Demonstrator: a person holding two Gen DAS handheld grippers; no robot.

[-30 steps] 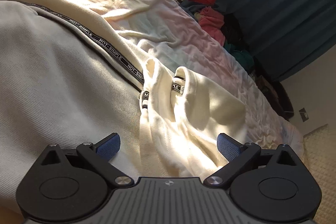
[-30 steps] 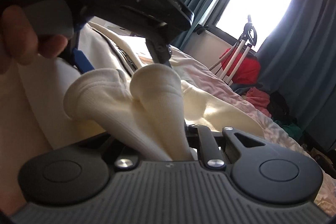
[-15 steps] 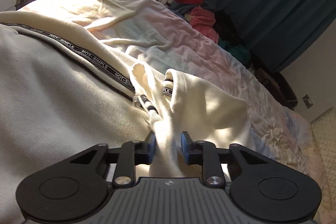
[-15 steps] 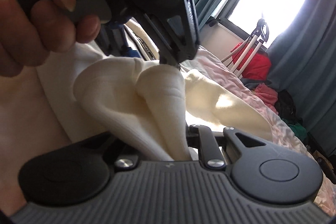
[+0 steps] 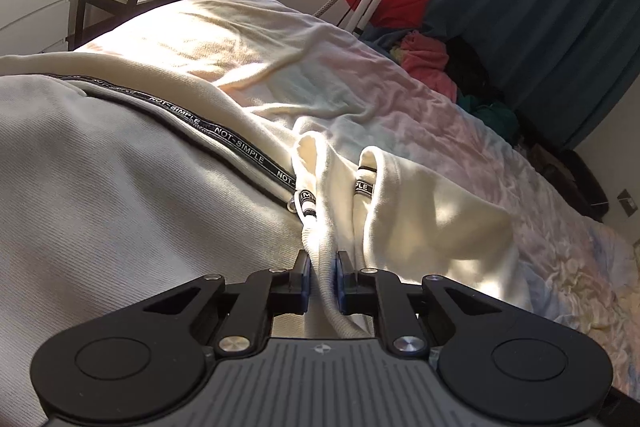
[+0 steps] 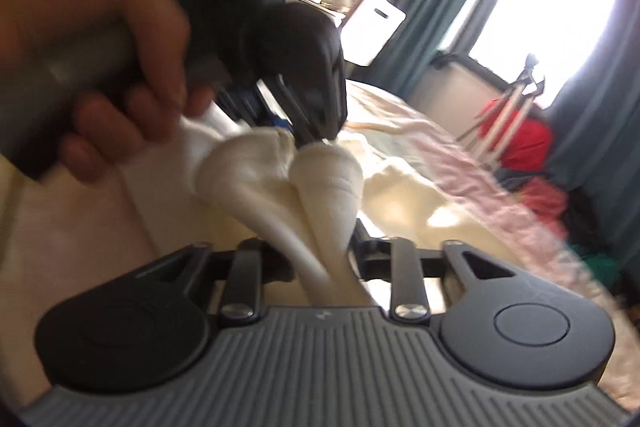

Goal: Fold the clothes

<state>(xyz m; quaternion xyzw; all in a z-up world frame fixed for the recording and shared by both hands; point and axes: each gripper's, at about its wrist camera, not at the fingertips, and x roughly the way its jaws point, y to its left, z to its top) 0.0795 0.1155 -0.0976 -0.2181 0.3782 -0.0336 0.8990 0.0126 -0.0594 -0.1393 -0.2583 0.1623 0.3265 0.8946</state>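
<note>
A: Left gripper at lower centre, pinching the cream garment's ribbed edge on the bed.

B: Right gripper, lower centre, jaws opening, bunched fabric between them, touching or not I cannot tell.

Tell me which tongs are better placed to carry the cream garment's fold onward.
Left. The left tongs are clamped on the cream garment; the right tongs are opening, with cloth between them.

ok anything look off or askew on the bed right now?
Yes: the cream hoodie's cuff is bunched into upright loops rather than lying flat, pinched by the left gripper. The right gripper's jaws are opening around the same fabric.
</note>
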